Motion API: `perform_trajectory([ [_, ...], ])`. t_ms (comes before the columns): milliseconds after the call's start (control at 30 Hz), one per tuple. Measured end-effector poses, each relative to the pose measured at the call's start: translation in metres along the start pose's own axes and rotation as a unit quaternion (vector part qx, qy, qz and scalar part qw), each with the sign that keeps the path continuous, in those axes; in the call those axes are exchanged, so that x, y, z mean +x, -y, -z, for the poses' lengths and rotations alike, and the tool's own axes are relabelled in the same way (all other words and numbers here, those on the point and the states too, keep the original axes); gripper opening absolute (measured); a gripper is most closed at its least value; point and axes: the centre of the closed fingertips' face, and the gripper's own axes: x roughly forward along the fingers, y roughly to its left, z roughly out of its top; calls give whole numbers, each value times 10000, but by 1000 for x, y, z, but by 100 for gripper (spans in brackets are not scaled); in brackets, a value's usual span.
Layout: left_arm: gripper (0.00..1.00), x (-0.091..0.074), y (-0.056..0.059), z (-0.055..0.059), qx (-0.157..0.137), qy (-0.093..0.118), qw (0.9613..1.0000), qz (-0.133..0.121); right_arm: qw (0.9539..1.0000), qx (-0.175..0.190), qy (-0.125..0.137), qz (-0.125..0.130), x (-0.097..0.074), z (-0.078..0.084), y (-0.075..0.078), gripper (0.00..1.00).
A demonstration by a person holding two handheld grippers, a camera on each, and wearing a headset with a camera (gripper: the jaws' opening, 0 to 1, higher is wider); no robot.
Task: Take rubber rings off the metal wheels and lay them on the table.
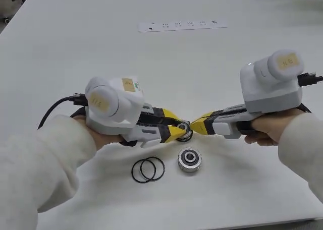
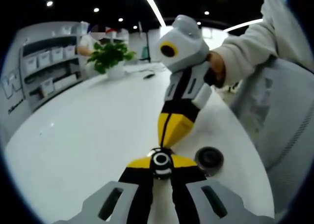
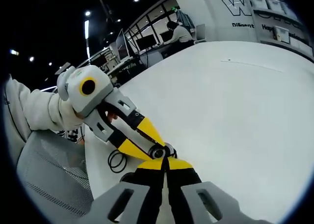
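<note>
- White worktop (image 1: 202, 63): carries the loose wheel (image 1: 189, 160), which lies flat.
- Left claw (image 1: 177, 131): just beyond and left of the loose wheel, clamped on the held wheel (image 1: 184, 131).
- Right claw (image 1: 198, 125): just beyond and right of the loose wheel, jaws pressed together, tips against the held wheel's rim.
- Two rubber rings (image 1: 148, 169): overlapping, flat on the worktop, just left of the loose wheel.

Office, judging by shelves (image 2: 41, 71), potted plant (image 2: 109, 58) and monitors (image 3: 147, 41)
</note>
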Motion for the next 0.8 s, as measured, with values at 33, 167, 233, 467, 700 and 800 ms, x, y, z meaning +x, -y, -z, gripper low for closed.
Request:
perform_trajectory([
  [33,13,0,0,0,0,0,10000,1,10000,-19,-4,-4,0,0,0,0],
  [167,13,0,-1,1,0,0,10000,-2,10000,-40,4,-22,0,-1,-1,0],
  [233,13,0,-2,1,1,0,10000,-4,10000,-69,6,-40,1,-1,-2,0],
  [467,14,0,-3,2,-19,15,10000,-45,9998,-195,-12,-55,1,-1,-3,0],
  [700,14,1,-3,2,-1,-13,10000,-72,9997,-227,-16,-56,0,-1,-4,0],
  [800,14,1,-2,2,3,-20,10000,-73,9997,-231,-10,-70,0,-1,-5,0],
])
